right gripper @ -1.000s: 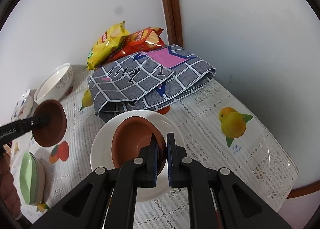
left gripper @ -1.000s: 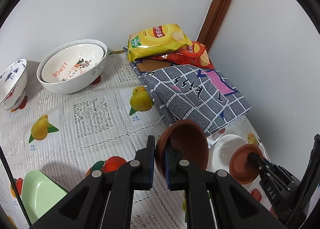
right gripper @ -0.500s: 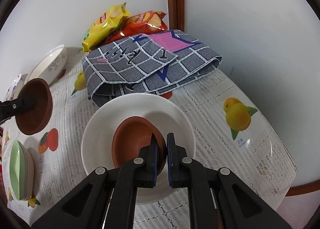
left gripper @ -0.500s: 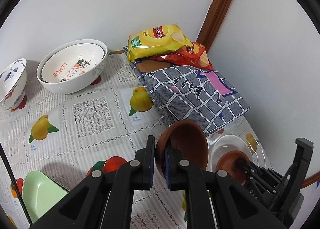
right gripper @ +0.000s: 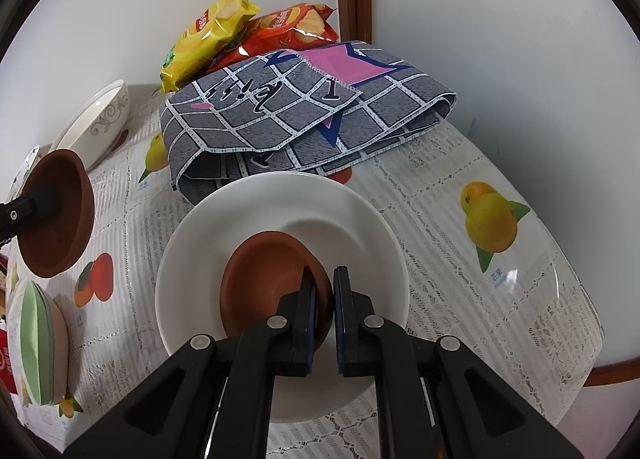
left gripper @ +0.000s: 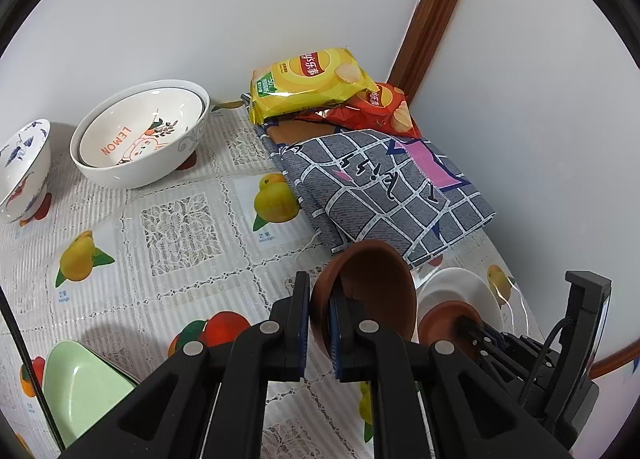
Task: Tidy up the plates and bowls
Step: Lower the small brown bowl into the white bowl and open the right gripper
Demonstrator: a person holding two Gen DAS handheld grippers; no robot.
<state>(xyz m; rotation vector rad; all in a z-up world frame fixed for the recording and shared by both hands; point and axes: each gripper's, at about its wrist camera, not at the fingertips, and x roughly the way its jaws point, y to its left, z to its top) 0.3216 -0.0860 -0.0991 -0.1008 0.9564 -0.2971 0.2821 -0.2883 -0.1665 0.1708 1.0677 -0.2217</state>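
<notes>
Yellow chip bag [left gripper: 308,85] sits up at twelve o'clock, lying atop the red chip bag [left gripper: 380,109]. Folded grey checked cloth [right gripper: 304,115] lies just below them on the fruit-print tablecloth [left gripper: 176,219], with a brown door frame [left gripper: 434,11] at one o'clock.

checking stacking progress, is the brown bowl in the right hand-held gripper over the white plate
Yes, the brown bowl sits inside the white plate rim.
</notes>
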